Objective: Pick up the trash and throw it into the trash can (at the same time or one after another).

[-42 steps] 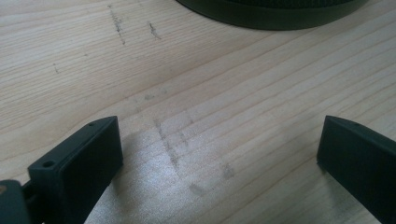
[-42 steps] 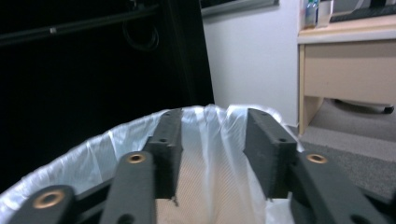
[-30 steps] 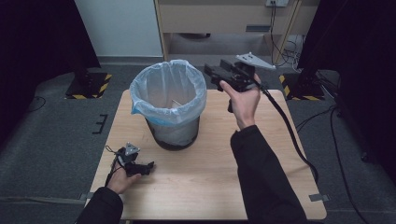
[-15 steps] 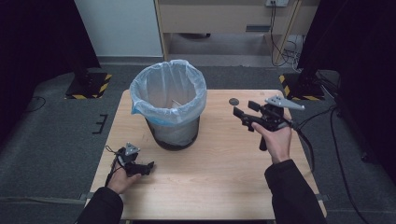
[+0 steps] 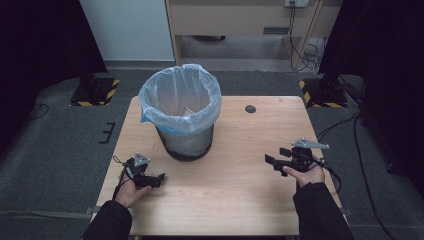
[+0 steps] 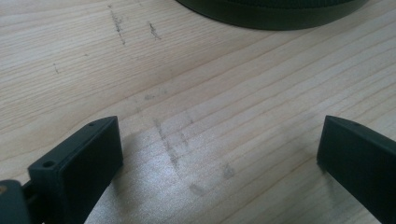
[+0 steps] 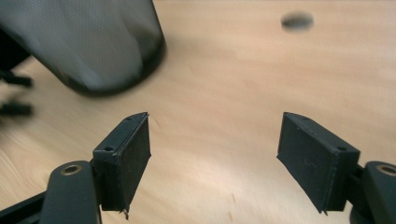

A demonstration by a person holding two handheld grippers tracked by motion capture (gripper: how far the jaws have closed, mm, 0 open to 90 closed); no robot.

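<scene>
Pale wooden table (image 5: 225,195) stands on grey carpet, dark curtains at both sides and a light cabinet at twelve o'clock. Near its centre, toward eleven o'clock, sits a black mesh wastebasket lined with a pale blue plastic bag (image 5: 181,112); something small and pale lies inside, too unclear to name. A dark round hole (image 5: 250,109) marks the far edge. At seven o'clock the left gripper (image 5: 150,180) rests with jaws spread, nothing between them. At four o'clock the right gripper (image 5: 272,161) hovers, jaws just opened wide, bare wood around.
</scene>
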